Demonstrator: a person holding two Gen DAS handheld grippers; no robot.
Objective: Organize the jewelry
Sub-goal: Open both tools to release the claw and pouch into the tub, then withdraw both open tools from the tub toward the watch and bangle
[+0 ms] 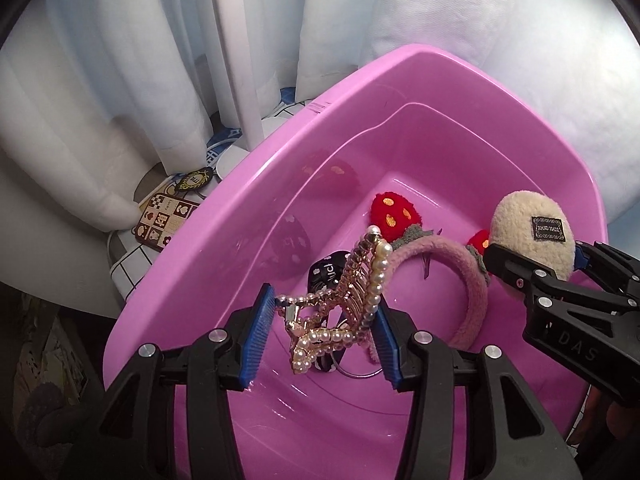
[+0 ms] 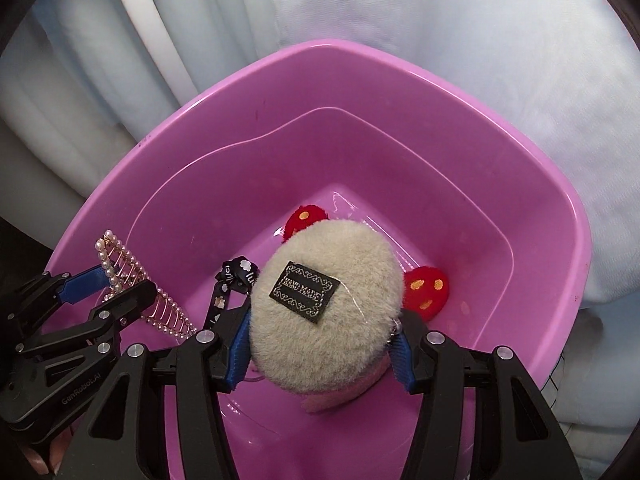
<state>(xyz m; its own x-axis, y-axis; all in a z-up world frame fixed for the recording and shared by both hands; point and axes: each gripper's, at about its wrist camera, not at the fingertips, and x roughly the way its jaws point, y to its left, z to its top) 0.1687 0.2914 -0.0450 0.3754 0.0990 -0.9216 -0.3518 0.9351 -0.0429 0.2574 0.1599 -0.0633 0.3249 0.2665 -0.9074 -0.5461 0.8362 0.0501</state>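
Note:
A pink plastic basin fills both views. Over its near left side my left gripper is shut on a gold hair clip trimmed with pearls. To the right, my right gripper grips a beige plush puff with a black "HAND MADE" label. On the basin floor lie a pink plush headband with red strawberries and a black printed ribbon.
White curtains and a white pole hang behind the basin. A brown patterned box lies on a grid-print cloth to its left. White fabric bulges along the basin's right side.

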